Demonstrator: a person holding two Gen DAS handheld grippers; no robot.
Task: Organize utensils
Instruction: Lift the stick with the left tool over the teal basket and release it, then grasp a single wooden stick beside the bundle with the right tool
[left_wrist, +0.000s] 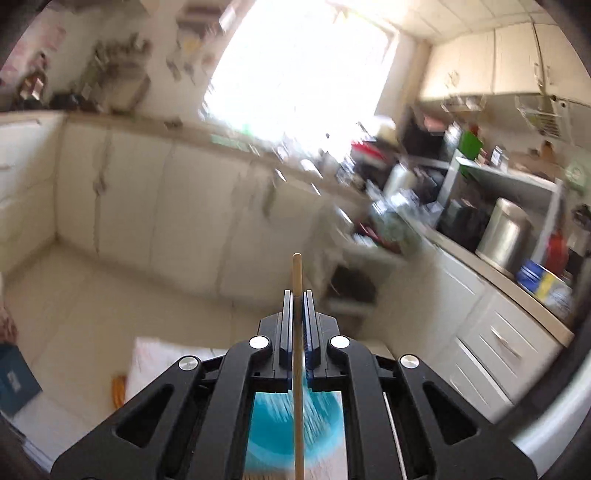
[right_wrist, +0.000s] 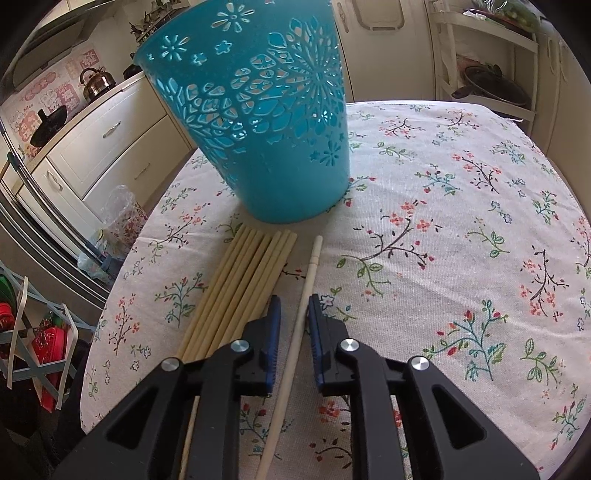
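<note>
My left gripper (left_wrist: 297, 295) is shut on a thin wooden chopstick (left_wrist: 296, 269), which stands up past its fingertips; it is held high in the air facing the kitchen. The blue cut-out basket (left_wrist: 273, 424) shows blurred below it. In the right wrist view that basket (right_wrist: 266, 147) stands upright on the floral tablecloth (right_wrist: 443, 221). Several wooden chopsticks (right_wrist: 243, 273) lie side by side in front of it. A single paler chopstick (right_wrist: 310, 273) lies on the cloth between the jaws of my right gripper (right_wrist: 294, 301), which stand slightly apart and do not clamp it.
Cream cabinets (left_wrist: 155, 206) and a cluttered counter with a steel pot (left_wrist: 504, 236) line the room. Left of the table are a clear plastic bag (right_wrist: 122, 218), a kettle (right_wrist: 96, 82) on the counter and a rack (right_wrist: 40, 332). The table edge (right_wrist: 110, 295) is close on the left.
</note>
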